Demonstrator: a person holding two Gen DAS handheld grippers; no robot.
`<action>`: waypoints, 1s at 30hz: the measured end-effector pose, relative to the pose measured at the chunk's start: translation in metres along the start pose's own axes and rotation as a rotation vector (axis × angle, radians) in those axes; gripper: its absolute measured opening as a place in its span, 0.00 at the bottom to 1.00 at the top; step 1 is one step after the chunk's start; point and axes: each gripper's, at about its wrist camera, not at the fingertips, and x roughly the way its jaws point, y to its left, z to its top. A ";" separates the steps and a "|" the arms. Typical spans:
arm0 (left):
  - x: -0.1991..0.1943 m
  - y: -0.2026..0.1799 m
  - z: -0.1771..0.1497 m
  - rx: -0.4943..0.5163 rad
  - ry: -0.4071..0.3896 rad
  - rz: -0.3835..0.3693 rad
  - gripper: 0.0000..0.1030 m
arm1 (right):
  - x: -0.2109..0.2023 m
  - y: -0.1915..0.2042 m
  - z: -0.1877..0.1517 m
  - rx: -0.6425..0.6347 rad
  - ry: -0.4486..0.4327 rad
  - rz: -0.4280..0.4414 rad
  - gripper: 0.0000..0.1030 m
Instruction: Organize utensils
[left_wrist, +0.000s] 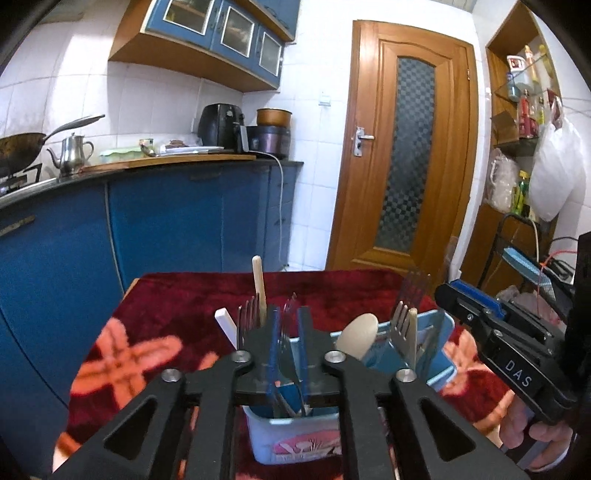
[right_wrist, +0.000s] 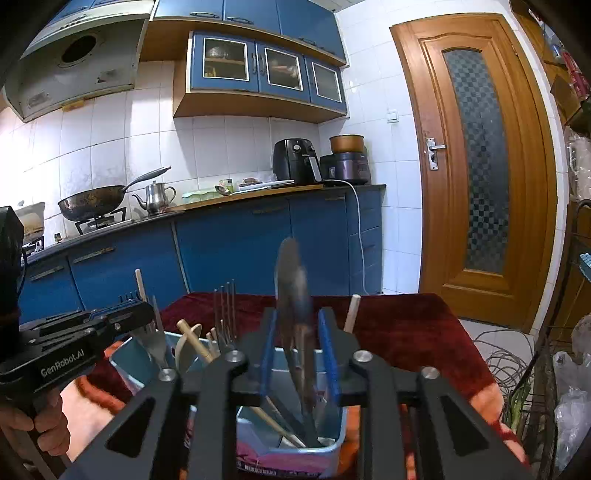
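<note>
Item one: my left gripper (left_wrist: 287, 332), held over the near blue bin (left_wrist: 291, 432) on the red cloth (left_wrist: 166, 314). Jaws slightly apart. A fork (left_wrist: 286, 343) stands between the pads, tines up, handle down in the bin; whether the pads still press it I cannot tell.

Item two: my right gripper (right_wrist: 301, 332), over the other bin (right_wrist: 288, 446). Jaws a little apart. A metal spoon (right_wrist: 291, 295) stands upright between them, bowl up and blurred, handle inside the bin. No clear contact of pad on handle shows.

Item three: bin contents. In the left view, forks (left_wrist: 248, 314), a wooden stick (left_wrist: 259, 284) and a white handle (left_wrist: 227, 325) stand beside my fingers; farther right, a wooden spoon (left_wrist: 359, 334), another fork (left_wrist: 402, 321) and a tall fork (left_wrist: 415, 288). In the right view, wooden handles (right_wrist: 195, 341), forks (right_wrist: 225, 314) and a dowel (right_wrist: 351, 312).

Step in hand, as I judge it: both utensils are being set into their bins, at the point of release.

Next move calls for: widening each pair of jaws until the fork and spoon stand free, then lifting straight up so the pads do not drag them out or tip neighbours. Risk: the spoon leaning over and out of the low bin wall.
</note>
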 end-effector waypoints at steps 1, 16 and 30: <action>-0.002 -0.001 0.000 0.002 0.000 0.003 0.19 | -0.002 0.000 0.000 0.003 -0.002 0.001 0.30; -0.071 -0.007 0.005 -0.004 -0.052 0.003 0.26 | -0.079 0.011 0.014 0.040 -0.041 0.045 0.33; -0.165 -0.008 0.002 -0.041 -0.099 0.021 0.26 | -0.172 0.041 0.014 0.045 -0.064 0.081 0.38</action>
